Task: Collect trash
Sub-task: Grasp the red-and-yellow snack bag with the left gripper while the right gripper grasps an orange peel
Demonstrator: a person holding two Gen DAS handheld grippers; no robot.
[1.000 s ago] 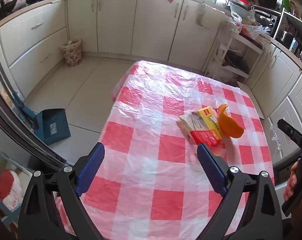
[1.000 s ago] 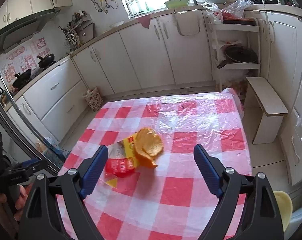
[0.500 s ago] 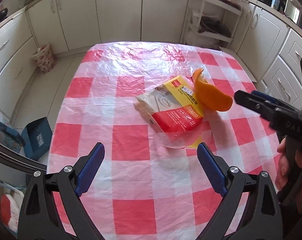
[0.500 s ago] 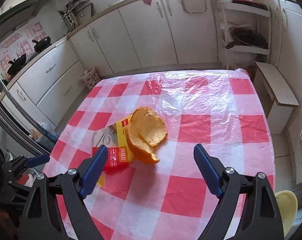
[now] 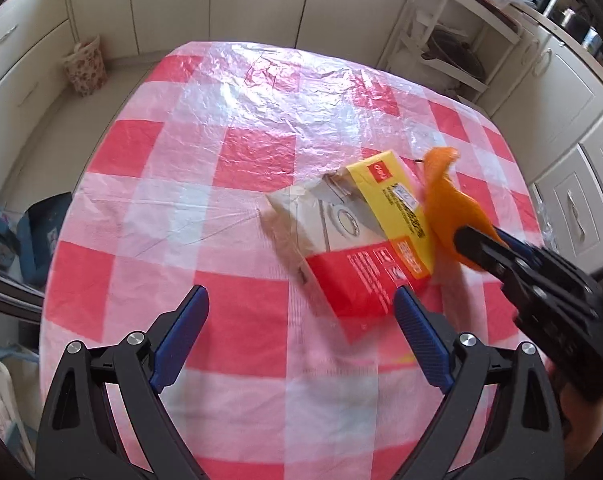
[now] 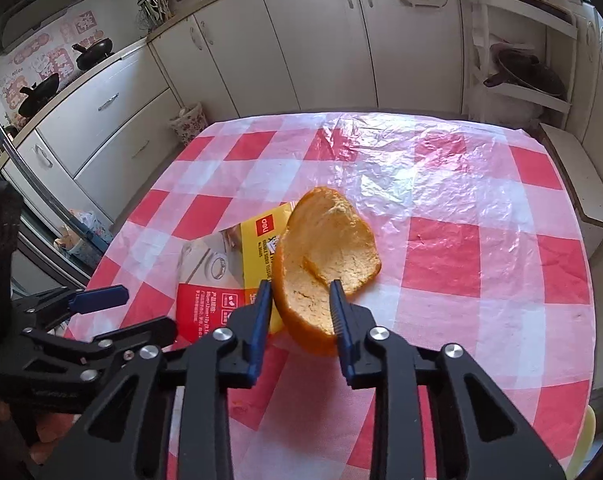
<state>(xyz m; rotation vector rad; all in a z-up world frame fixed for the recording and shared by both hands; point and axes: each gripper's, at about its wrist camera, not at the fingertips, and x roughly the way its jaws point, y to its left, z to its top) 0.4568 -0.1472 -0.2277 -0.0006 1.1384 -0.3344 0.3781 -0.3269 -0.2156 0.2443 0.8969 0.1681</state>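
Orange peel (image 6: 325,256) clamped in right claw (image 6: 299,296); left claw (image 5: 299,304) apart beside box (image 5: 361,236)

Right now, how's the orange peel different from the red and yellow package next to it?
The orange peel is a curved, cupped shell standing up on edge; the package is a flat printed rectangle lying on the tablecloth. The peel sits between the narrowed fingers of the right gripper; the package lies ahead of the wide-open left gripper, ungripped. Both are at the same spot, overlapping.

Open left tool (image 5: 297,322) above checked tablecloth (image 5: 221,168), near red-yellow packet (image 5: 365,240).
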